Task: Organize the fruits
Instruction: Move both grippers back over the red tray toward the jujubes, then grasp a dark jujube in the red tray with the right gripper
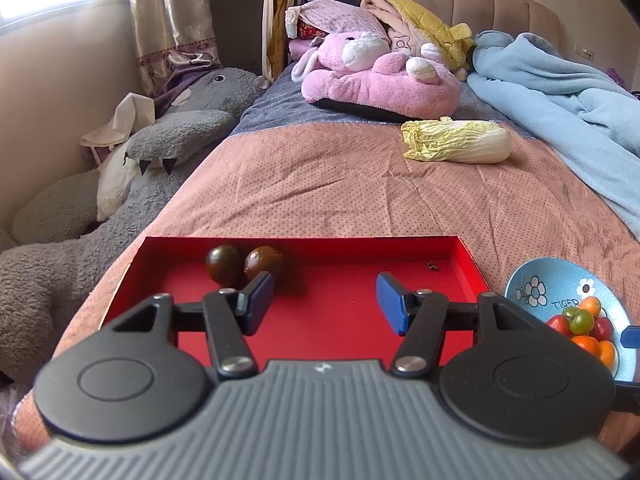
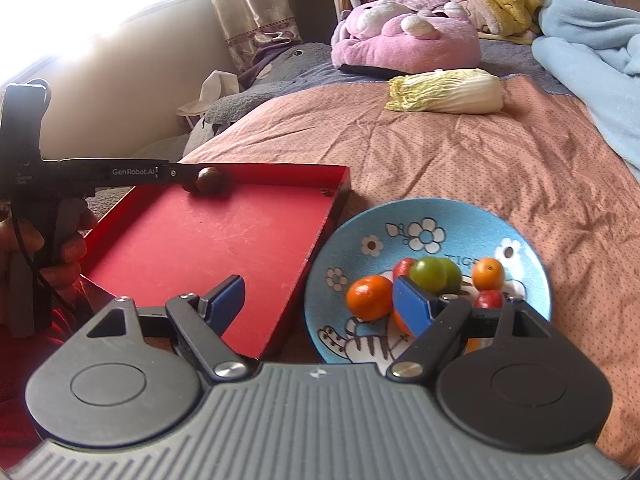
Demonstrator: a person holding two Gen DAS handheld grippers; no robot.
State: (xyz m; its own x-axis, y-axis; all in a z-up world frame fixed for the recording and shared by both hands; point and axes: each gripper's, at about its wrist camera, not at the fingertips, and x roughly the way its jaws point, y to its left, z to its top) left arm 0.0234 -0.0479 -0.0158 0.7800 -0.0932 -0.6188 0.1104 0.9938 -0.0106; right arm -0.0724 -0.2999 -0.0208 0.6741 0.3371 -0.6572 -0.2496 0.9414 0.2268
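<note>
Through the left wrist camera, the left gripper is hanging over the red tray with its jaws standing apart and nothing between them. Two dark brown fruits are sitting side by side against the tray's far wall, just beyond the left blue pad, probably because that is where this sort is being collected. The blue plate is peeking in at the right edge, just beside the tray, with the mixed fruits still piled on it.

Through the right wrist camera, the right gripper is hovering with its jaws wide and empty, straddling the gap where tray and plate meet (a good spot for reaching into the plate next, I judge). An orange fruit, a green one, a second orange and red ones are lying together on the plate, close under the right finger. A hand is gripping the other tool's handle at the far left.
</note>
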